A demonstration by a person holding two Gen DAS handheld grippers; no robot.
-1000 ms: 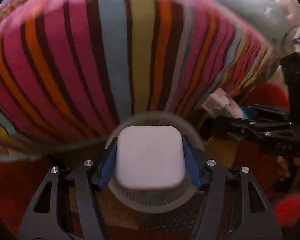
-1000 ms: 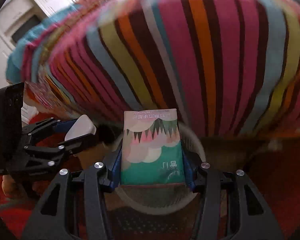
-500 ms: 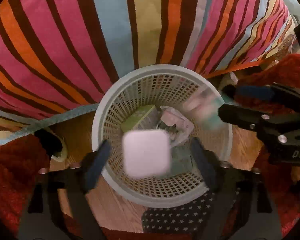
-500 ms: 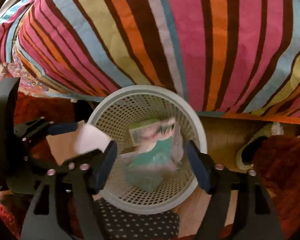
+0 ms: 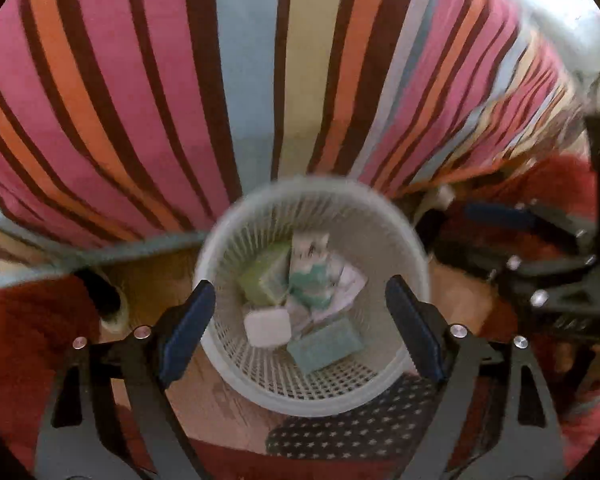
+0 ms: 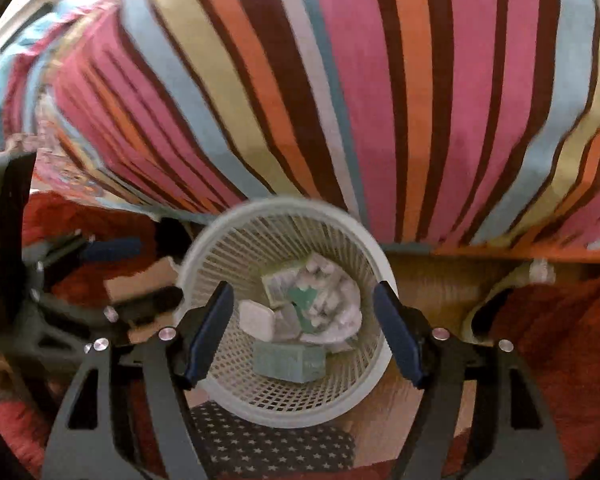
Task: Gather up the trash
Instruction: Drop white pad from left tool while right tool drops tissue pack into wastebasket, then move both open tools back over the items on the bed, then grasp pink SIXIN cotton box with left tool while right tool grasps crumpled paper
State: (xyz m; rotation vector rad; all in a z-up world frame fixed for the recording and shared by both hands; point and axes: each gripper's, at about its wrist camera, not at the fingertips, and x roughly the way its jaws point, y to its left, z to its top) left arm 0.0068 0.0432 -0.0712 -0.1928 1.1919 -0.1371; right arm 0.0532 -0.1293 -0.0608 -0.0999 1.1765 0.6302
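left gripper (image 5: 300,336): hanging spread wide, gripping nothing
right gripper (image 6: 304,330): hanging spread wide, gripping nothing
trash (image 5: 300,292): lying inside mesh basket (image 5: 404,240)
surroundings: striped bedspread (image 5: 180,80) hanging just behind basket

Both wrist cameras look steeply down, close above the same mesh basket (image 5: 260,392) (image 6: 284,412).
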